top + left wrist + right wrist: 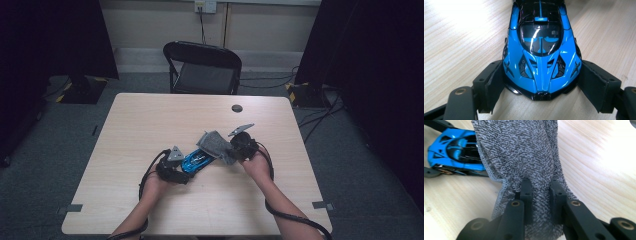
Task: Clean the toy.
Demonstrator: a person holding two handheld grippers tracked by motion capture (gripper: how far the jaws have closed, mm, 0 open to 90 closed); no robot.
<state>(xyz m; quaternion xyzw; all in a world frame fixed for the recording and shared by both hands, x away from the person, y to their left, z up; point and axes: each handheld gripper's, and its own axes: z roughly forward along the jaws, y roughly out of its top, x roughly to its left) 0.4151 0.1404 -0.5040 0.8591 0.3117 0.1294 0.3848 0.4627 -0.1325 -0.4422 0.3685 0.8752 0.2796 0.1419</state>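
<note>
Blue toy car (pixel 541 57) – one, grey cloth (pixel 524 155) – one, two grippers

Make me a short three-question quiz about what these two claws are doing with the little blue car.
1. True or false: the left claw clamps the glossy blue-and-black toy sports car on both sides.
2. What does the right claw pinch?
A) a sponge B) a grey knitted cloth C) a brush
3. What surface does the car rest on?

Key:
1. True.
2. B: the grey knitted cloth.
3. The pale wood-grain table.
</note>
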